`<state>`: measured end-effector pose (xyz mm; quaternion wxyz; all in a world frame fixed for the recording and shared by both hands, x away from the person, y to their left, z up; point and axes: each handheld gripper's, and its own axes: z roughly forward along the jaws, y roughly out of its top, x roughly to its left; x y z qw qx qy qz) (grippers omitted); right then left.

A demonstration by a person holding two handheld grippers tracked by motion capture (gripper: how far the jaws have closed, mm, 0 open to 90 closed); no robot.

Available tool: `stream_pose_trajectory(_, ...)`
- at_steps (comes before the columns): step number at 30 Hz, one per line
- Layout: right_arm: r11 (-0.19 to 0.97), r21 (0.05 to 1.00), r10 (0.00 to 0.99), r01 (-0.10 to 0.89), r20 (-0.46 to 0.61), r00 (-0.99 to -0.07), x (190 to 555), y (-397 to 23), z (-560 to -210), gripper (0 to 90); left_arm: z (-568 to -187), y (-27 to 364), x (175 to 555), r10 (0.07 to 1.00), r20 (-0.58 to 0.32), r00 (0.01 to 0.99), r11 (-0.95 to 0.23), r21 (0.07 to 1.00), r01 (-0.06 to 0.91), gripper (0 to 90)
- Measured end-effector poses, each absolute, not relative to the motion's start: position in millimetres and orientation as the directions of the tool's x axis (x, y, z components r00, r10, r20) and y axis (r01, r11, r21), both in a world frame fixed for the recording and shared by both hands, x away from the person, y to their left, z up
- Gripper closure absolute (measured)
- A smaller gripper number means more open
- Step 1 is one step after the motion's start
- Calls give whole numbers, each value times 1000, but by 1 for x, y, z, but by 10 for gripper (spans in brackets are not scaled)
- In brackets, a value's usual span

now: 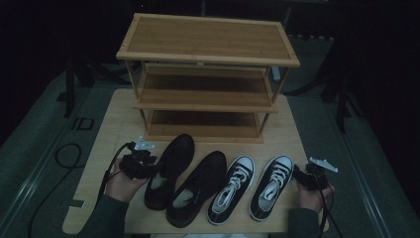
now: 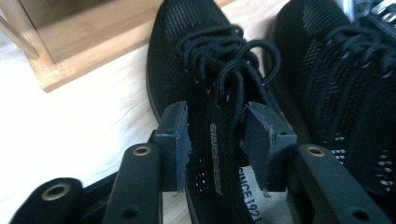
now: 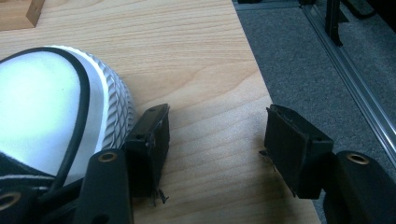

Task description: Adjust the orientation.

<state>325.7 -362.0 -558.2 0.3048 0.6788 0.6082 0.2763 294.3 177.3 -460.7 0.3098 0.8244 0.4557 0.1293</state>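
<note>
At table's left front, your left gripper (image 2: 212, 140) straddles the tongue of the leftmost black mesh shoe (image 1: 169, 168), jaws apart on either side, pads not clearly pressing (laces bunched just ahead). Your right gripper (image 3: 215, 149) rests spread wide beside the white-toed canvas sneaker (image 3: 51, 121), touching nothing.

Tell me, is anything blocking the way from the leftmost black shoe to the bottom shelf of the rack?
Nothing visible does. Bare table lies between the leftmost black shoe and the rack's bottom shelf, which stands open. The left gripper straddles the shoe's tongue.
</note>
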Motion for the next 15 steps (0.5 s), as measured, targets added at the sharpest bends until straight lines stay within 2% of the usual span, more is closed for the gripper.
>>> stream_pose_trajectory(3, -74, 750, 994, 658, 4, 107, 326, -362, -558, 399, -468, 173, 301, 839, -53, 542, -409, 595, 691, 640)
stream_pose_trajectory(7, -74, 750, 994, 658, 4, 107, 326, -362, -558, 399, -473, 171, 307, 838, -83, 539, -400, 579, 711, 684)
stream_pose_trajectory(10, -74, 750, 994, 657, 4, 107, 326, -362, -558, 399, -475, 170, 309, 834, -99, 543, -397, 575, 715, 763)
stream_pose_trajectory(12, -74, 750, 994, 657, 4, 107, 326, -362, -558, 399, -475, 168, 308, 838, -93, 538, -394, 578, 714, 853)
stream_pose_trajectory(15, -74, 750, 994, 657, 4, 107, 326, -362, -558, 399, -474, 170, 308, 844, -106, 527, -377, 581, 721, 869)
